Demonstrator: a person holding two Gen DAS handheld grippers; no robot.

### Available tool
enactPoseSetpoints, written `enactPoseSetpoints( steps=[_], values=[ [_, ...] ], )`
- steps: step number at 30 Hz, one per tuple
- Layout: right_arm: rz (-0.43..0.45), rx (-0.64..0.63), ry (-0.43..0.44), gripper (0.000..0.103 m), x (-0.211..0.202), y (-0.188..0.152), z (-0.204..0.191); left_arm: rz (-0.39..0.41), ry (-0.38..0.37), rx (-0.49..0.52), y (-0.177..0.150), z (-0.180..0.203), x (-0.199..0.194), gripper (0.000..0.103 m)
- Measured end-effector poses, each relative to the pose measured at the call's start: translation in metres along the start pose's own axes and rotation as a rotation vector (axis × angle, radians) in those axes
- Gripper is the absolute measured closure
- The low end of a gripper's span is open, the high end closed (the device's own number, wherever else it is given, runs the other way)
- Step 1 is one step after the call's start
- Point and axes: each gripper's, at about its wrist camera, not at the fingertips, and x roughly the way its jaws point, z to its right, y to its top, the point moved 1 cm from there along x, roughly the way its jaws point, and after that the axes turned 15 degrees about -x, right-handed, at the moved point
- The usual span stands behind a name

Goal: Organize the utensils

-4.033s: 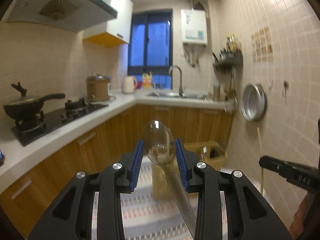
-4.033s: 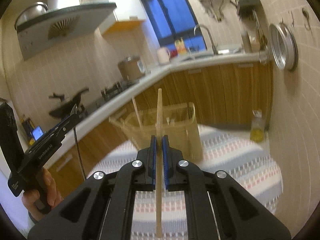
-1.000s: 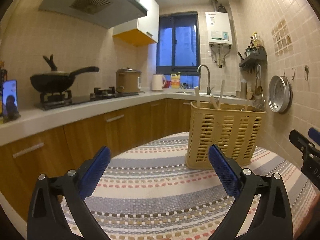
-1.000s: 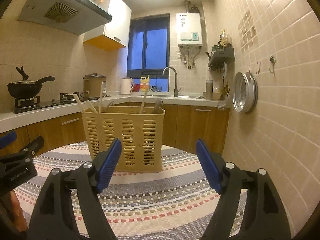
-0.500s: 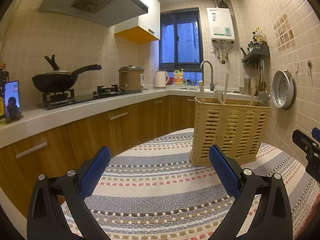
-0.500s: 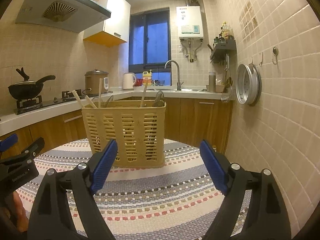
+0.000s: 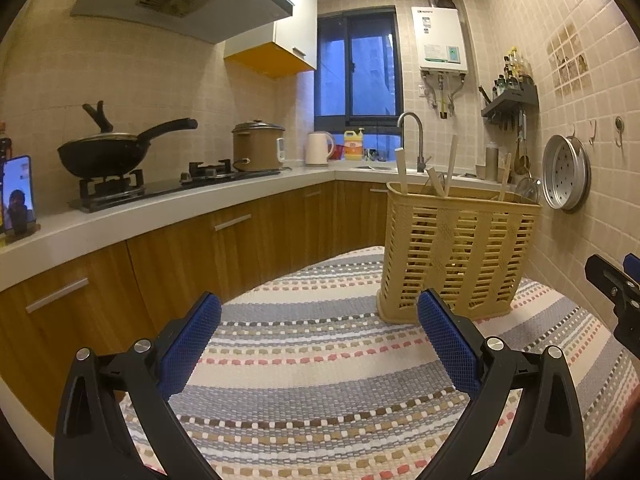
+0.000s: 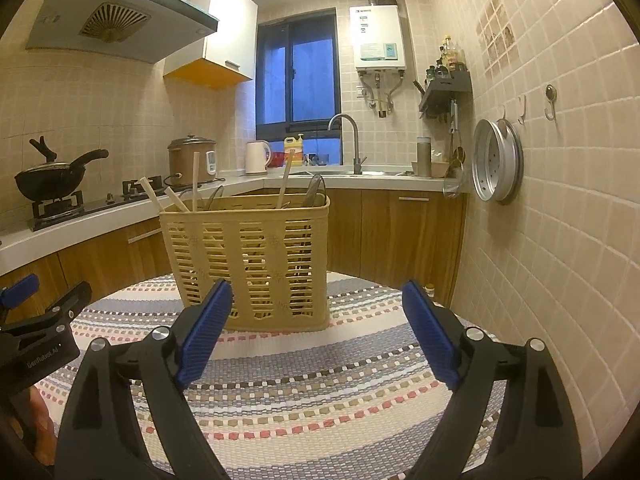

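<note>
Kitchen counter with wok (image 7: pixel 105 153) at left, striped cloth (image 7: pixel 320 380) in front, left gripper (image 7: pixel 320 344) released – nothing held, right gripper (image 8: pixel 316 336) likewise spread wide, basket (image 8: pixel 248 260) upright on cloth ahead, chopsticks (image 8: pixel 195 182) and spoons (image 8: pixel 314 191) standing inside.

A home kitchen, small and tiled. A range hood (image 7: pixel 176 0) hangs over a gas stove (image 7: pixel 160 184) that carries a black wok (image 7: pixel 108 152), with a rice cooker (image 7: pixel 258 146) beside it on the white L-shaped surface (image 7: pixel 120 216) above wooden cabinet doors (image 7: pixel 248 244). At the far corner stand a kettle (image 7: pixel 319 148) and a dish-soap bottle (image 7: pixel 353 145) under a dark window (image 7: pixel 358 68), next to a sink faucet (image 7: pixel 412 136). A gas water heater (image 7: pixel 440 40) is mounted on the wall, and a spice shelf (image 7: pixel 510 100) and a perforated metal tray (image 7: pixel 566 178) hang on the right-hand tiles.
</note>
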Motion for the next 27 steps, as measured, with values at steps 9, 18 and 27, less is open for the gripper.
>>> enactPoseSetpoints(
  steps=[9, 18, 27],
  values=[
    [-0.008, 0.05, -0.008, 0.009, 0.002, -0.001, 0.01, -0.009, -0.005, -0.001, -0.001, 0.001, 0.001, 0.008],
    [-0.018, 0.07, -0.016, 0.008, 0.003, -0.002, 0.014, -0.014, -0.003, -0.003, -0.001, 0.001, 0.002, 0.008],
    [-0.021, 0.073, -0.017, 0.008, 0.003, -0.002, 0.015, -0.017, -0.001, -0.005, -0.001, 0.0, 0.003, 0.008]
  ],
)
